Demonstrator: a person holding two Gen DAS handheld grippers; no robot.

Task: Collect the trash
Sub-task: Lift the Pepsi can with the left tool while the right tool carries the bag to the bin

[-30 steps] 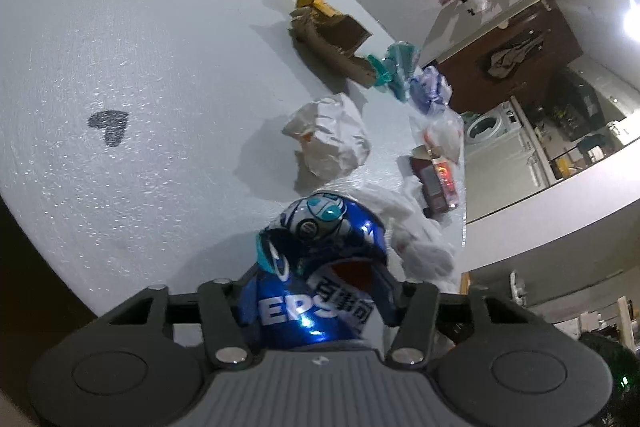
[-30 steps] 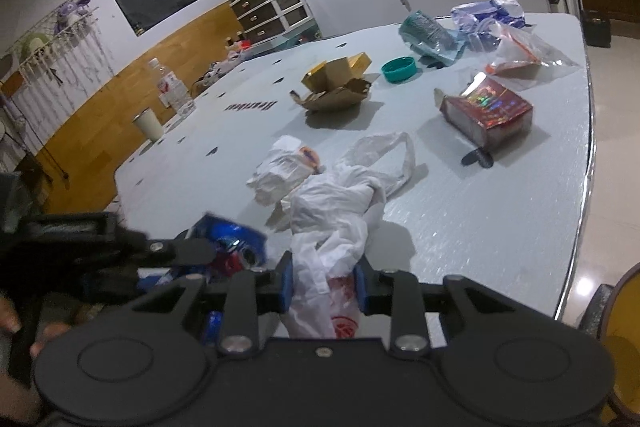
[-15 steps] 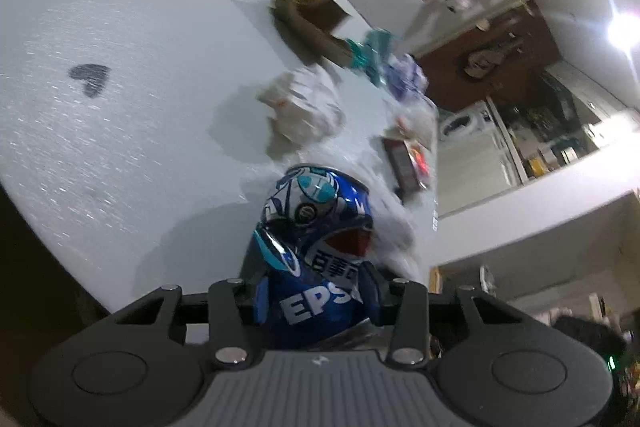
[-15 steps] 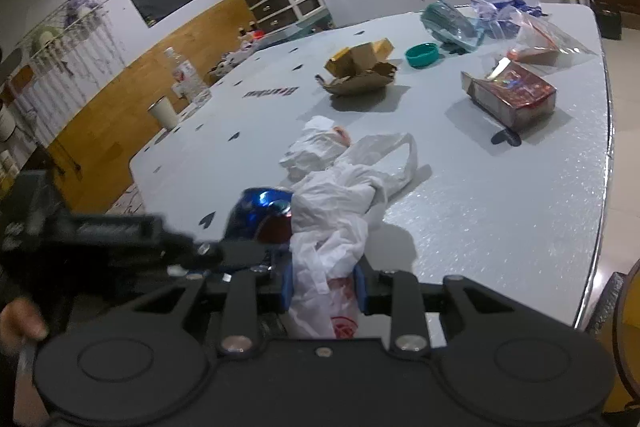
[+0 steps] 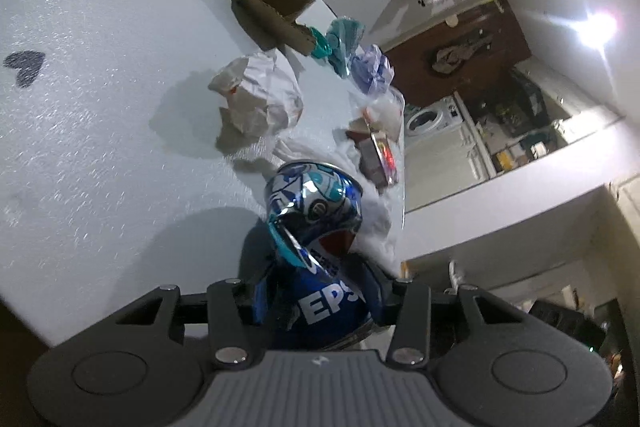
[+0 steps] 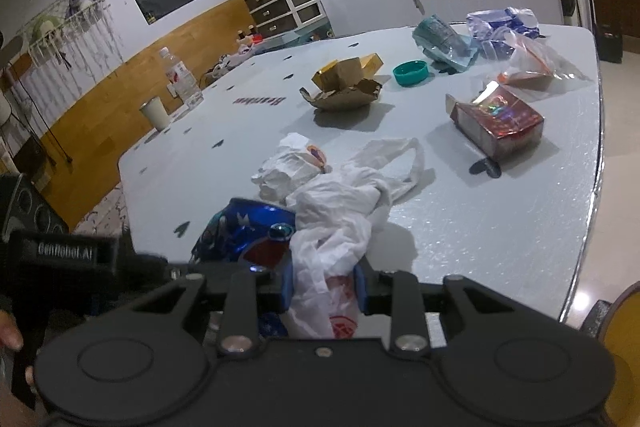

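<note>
Blue and crumpled, a Pepsi can (image 5: 316,251) sits between the fingers of the left gripper (image 5: 316,301), whose jaws are opening slightly while both pads still touch the can's sides. Compared with a second ago, the can has come closer to the white plastic bag (image 6: 340,219) and now lies right against its bunched folds, low over the table (image 6: 500,227).

The right gripper (image 6: 322,291) has not moved: its blue pads are closed narrowly on the bag's lower end, where a red print shows.

On the pale grey table, dotted with small black hearts, more trash is spread out: a crumpled paper wrapper (image 6: 292,163) just beyond the bag, a torn cardboard box (image 6: 344,87), a teal lid (image 6: 411,72), a red shiny carton (image 6: 496,121), and clear and blue plastic bags (image 6: 516,43) at the far edge. Behind stand a white wall, wood panelling and a chest of drawers (image 6: 284,3).
</note>
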